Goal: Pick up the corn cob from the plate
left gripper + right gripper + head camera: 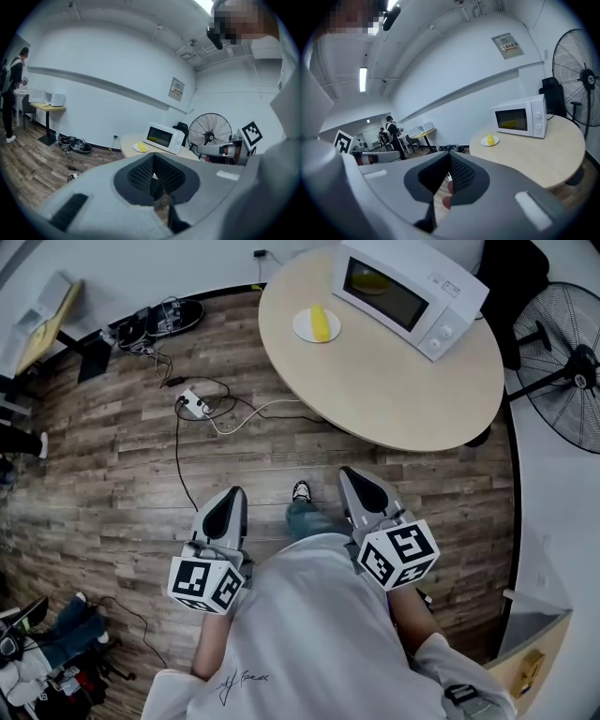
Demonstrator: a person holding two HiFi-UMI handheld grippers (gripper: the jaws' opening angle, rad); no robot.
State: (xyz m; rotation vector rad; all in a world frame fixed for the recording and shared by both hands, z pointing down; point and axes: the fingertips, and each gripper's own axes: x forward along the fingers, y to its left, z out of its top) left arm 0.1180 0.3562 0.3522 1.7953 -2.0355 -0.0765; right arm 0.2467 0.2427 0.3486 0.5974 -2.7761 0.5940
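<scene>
Resting on white plate point(301, 328), stubby yellow corn cob point(322, 322), left tool point(232, 494) and right tool point(352, 476) clenched

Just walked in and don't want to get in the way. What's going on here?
A person in a white shirt stands on the wood floor, a little way back from a round table. They hold a left claw and a right claw, both shut and empty. The corn cob lies on its white plate beside the microwave, untouched. Neither claw is near it, so the pick-up has not begun.
</scene>
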